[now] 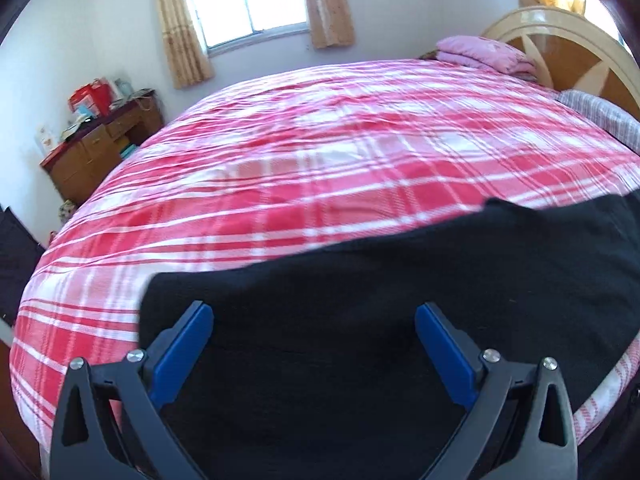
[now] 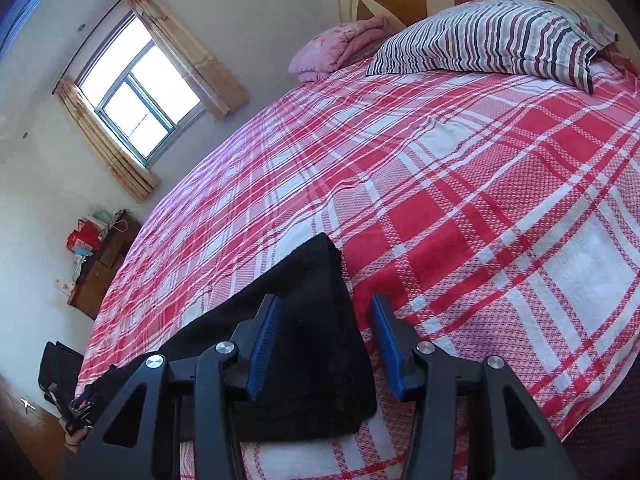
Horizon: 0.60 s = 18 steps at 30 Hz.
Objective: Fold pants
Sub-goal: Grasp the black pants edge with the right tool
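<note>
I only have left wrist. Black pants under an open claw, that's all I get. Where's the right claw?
Observer: The right claw is over one end of the pants, near their edge.
Operator: Gripping?
Observer: No. Its pads stand apart with cloth between them, not pinched.
Operator: Anything near that end?
Observer: Only bare plaid bedspread; a striped pillow sits far off by the headboard.

- I am in a home bedroom: a wide bed (image 2: 460, 184) under a red plaid cover.
- Striped pillow (image 2: 492, 36), curved headboard (image 1: 568, 44).
- Curtained window (image 1: 248, 0), cluttered wooden dresser (image 1: 100, 148).
</note>
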Motion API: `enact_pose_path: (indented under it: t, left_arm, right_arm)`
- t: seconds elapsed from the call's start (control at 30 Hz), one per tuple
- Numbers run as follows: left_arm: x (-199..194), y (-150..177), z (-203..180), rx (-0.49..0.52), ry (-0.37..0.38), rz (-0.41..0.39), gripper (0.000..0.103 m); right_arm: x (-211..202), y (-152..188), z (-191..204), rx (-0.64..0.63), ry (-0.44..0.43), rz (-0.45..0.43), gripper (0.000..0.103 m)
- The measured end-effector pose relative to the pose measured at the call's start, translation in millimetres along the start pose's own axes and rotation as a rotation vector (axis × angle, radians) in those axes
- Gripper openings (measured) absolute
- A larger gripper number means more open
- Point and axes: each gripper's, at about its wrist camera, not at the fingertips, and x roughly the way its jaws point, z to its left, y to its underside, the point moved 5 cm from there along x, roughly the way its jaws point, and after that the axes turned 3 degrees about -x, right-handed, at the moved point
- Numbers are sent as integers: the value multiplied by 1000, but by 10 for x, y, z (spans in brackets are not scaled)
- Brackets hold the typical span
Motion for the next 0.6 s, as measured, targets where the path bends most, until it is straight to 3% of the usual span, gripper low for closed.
enact_pose_path:
  t: [0.03, 0.07, 0.17, 0.27, 0.47, 0.6]
  left_arm:
    - [-4, -3, 93, -11, -21, -1, 103]
    - [-5, -3, 165, -20, -36, -1, 103]
    - [-17, -9, 411, -57, -77, -10, 103]
    - [10, 11, 629, -102, -101, -11, 103]
    - [186, 164, 790, -189, -45, 42, 103]
    - [190, 178, 771, -182, -37, 41, 103]
  right_arm:
    - [4, 4, 21, 10, -37, 13, 29]
    - [12, 15, 41, 15, -68, 22, 25]
    - [69, 49, 77, -24, -13, 34, 24]
    - [78, 39, 17, 33, -51, 25, 20]
    - [0, 35, 188, 21, -66, -12, 15]
    - [-115, -5, 471, -38, -82, -54, 15]
